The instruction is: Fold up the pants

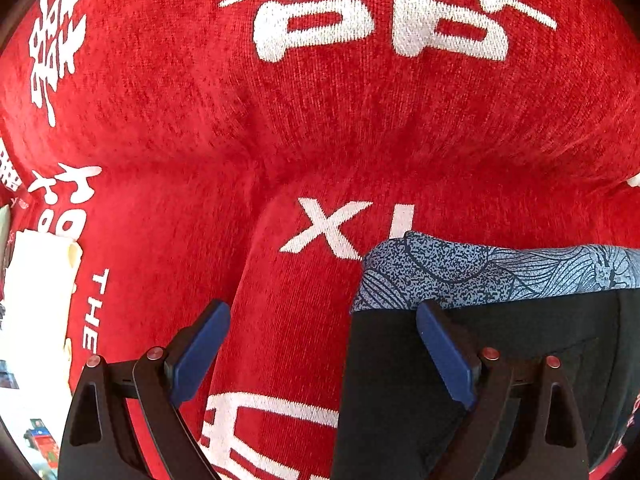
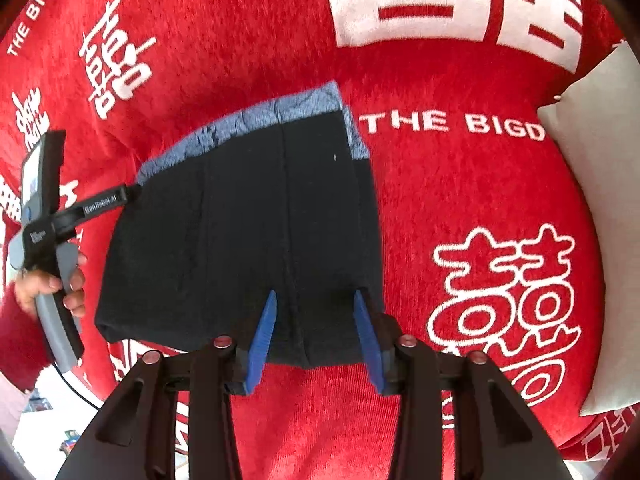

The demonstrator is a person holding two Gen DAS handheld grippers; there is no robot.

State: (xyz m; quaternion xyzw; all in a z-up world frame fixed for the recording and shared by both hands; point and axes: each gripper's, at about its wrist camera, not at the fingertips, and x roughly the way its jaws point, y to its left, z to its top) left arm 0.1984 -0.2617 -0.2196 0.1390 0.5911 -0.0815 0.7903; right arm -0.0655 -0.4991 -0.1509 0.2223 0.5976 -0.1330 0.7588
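Tongs (image 2: 314, 334) over folded black pants (image 2: 240, 240)

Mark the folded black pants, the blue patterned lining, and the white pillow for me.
Folded black pants (image 2: 240, 248): right wrist view, centre of the black fabric.
Blue patterned lining (image 1: 460, 268): left wrist view, exposed printed band.
White pillow (image 2: 600, 200): right wrist view, its face.

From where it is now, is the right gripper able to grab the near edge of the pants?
Probably yes. The right gripper is open, its blue fingers straddling the near edge of the folded dark pants on the red blanket. Nothing lies between them, and the left gripper is at the far left corner.
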